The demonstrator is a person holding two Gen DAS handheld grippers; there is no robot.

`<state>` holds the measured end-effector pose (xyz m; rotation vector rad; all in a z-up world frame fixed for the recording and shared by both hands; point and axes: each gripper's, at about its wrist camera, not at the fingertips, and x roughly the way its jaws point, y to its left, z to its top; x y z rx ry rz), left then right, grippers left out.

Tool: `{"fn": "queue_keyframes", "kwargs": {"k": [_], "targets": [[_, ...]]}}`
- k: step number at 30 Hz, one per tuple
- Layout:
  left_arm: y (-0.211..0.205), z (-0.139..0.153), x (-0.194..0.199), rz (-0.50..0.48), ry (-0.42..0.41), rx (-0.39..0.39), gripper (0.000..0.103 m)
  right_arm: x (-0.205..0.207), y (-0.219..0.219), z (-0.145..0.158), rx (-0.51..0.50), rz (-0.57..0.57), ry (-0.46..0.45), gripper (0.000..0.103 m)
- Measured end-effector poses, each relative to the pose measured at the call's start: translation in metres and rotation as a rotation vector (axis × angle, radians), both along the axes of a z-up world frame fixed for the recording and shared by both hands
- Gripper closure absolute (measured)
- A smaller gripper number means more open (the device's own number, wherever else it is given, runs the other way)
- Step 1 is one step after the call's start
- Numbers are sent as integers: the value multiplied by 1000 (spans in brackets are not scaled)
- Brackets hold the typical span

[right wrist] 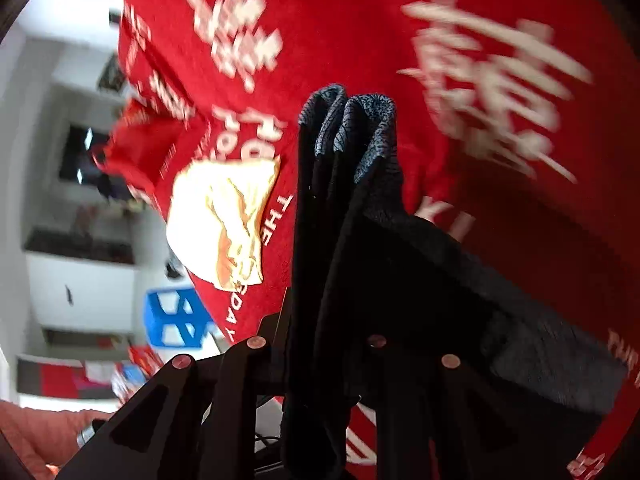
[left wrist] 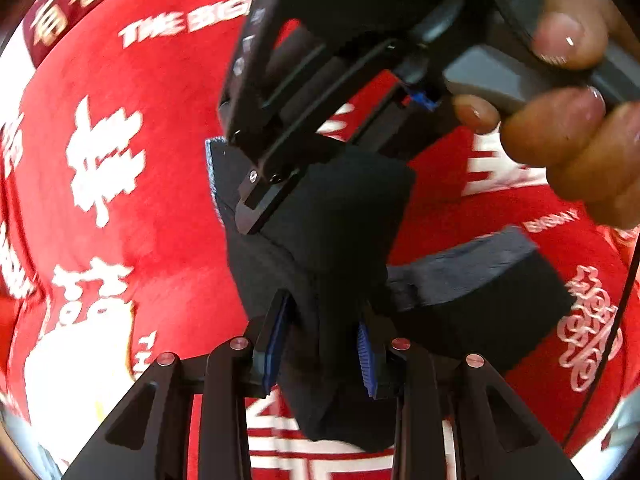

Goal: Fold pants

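Observation:
The black pants (left wrist: pixel 340 240) hang bunched above a red printed cloth (left wrist: pixel 152 184). My left gripper (left wrist: pixel 324 344) is shut on a thick fold of the pants between its blue pads (left wrist: pixel 276 340). My right gripper (left wrist: pixel 260 196) shows in the left wrist view, clamped on the pants' upper edge, with the person's hand (left wrist: pixel 568 132) on its handle. In the right wrist view the pants (right wrist: pixel 344 200) hang folded in several layers straight ahead, and my right gripper (right wrist: pixel 320 360) is shut on them; its fingertips are hidden by fabric.
The red cloth (right wrist: pixel 400 40) with white lettering covers the table. Beyond its edge are white shelves (right wrist: pixel 72 264) and a blue box (right wrist: pixel 176 316). A black cable (left wrist: pixel 600 352) runs down the right side.

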<state>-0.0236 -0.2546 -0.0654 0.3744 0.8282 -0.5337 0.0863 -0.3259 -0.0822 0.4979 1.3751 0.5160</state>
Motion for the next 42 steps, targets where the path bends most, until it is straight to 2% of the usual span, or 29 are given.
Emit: {"fn": "queue_keyframes", "kwargs": {"k": [4,8,13,20,26,28,29,30,33,35,37,42], "targets": [[-51,10,-32,-108,15,14,71,-46,-69,7,43,-112,-37,85],[-103,2,-65,-209,46,52,71,-91,-122,-1,65,-206,-39,85],[-150,-30,-91,-284,84,124,71,-136,-184,-35,92,-328,4,85],[-194,-75,-112,-315,135,221,71,-161,-235,-92,104,-402,72,84],[-203,-91,-120,-315,135,278,71,-169,-244,-122,102,-406,84,80],[-204,-91,-120,-312,133,297,62,-170,-245,-124,93,-410,85,77],[-203,-91,-119,-307,153,293,55,-171,-244,-124,83,-412,88,76],[-202,-91,-117,-304,184,281,52,-172,-242,-123,69,-411,89,74],[-198,-86,-113,-298,213,273,49,-173,-241,-120,27,-402,82,74],[-192,-81,-109,-276,246,260,34,-174,-241,-118,-5,-398,79,73],[-181,-75,-102,-245,300,217,33,-176,-237,-114,-35,-402,79,71],[-157,-66,-83,-157,386,191,33,-179,-228,-104,-131,-410,81,70]]}}
